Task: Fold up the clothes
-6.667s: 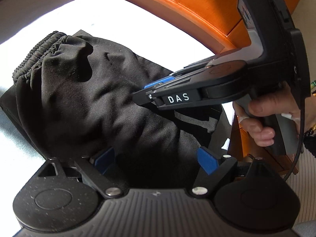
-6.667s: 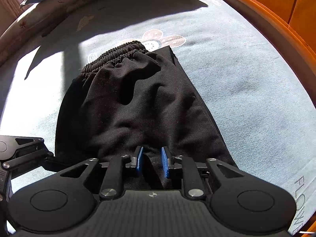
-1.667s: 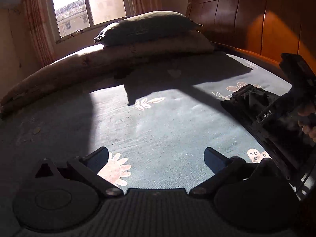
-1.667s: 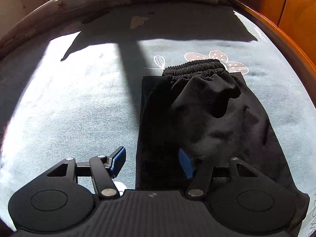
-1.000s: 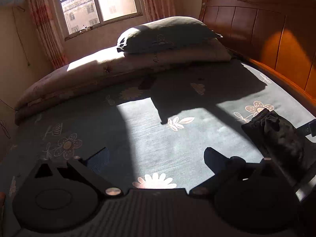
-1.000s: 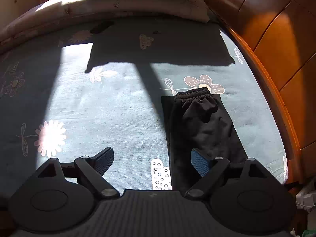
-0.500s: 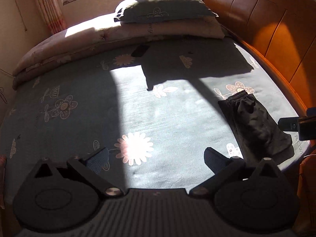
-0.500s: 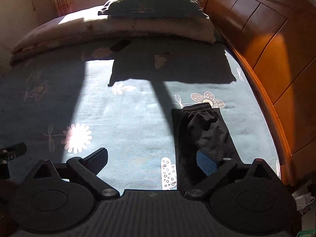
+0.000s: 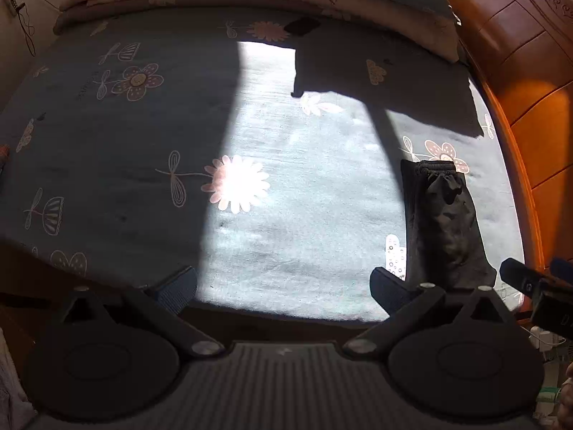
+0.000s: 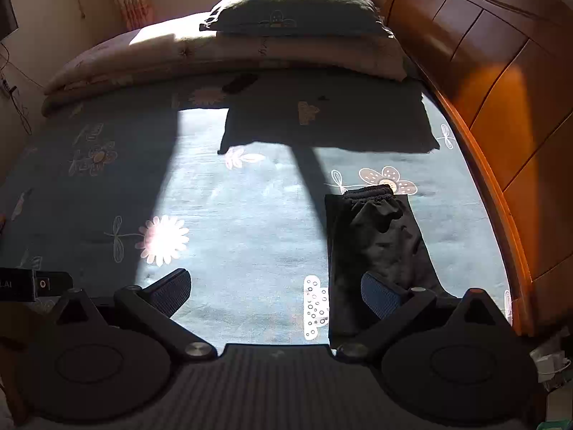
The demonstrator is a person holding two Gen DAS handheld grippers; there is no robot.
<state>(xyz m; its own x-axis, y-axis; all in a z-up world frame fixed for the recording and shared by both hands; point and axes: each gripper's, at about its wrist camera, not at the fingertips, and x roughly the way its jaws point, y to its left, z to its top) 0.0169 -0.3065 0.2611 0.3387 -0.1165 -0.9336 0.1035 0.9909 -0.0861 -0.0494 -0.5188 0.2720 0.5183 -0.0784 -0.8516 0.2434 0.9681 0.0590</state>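
No containers in either view. Surface is a bed (image 10: 250, 251) with a blue-grey sheet printed with flowers, half in sun, half in shadow.

Task item: black shorts (image 10: 376, 243), folded into a narrow strip, lying flat on the bed at lower right of the right wrist frame. Elastic waistband (image 10: 369, 191) gathered, at the far end, touching a printed flower. Upper layer is rumpled, with a loose fold just below the waistband; a flatter lower layer shows along the strip's left edge. Near end of the strip reaches the near edge of the bed. In the left wrist view the shorts (image 9: 444, 222) sit at right of frame, near the wooden bed frame (image 9: 530, 165).

Right gripper (image 10: 275, 292): fingers spread wide, nothing between them, held off the bed; its right finger (image 10: 379, 297) overlaps the near end of the shorts in the frame, contact cannot be told. It also shows at the right edge of the left wrist view.

Left gripper (image 9: 283, 286): fingers spread wide, empty, at the near edge of the bed, well apart from the shorts.

Far end of the bed: rolled quilt (image 10: 215, 57) with a dark pillow (image 10: 297, 10) on top, upper centre of frame. Wooden headboard (image 10: 483, 43) at upper right.
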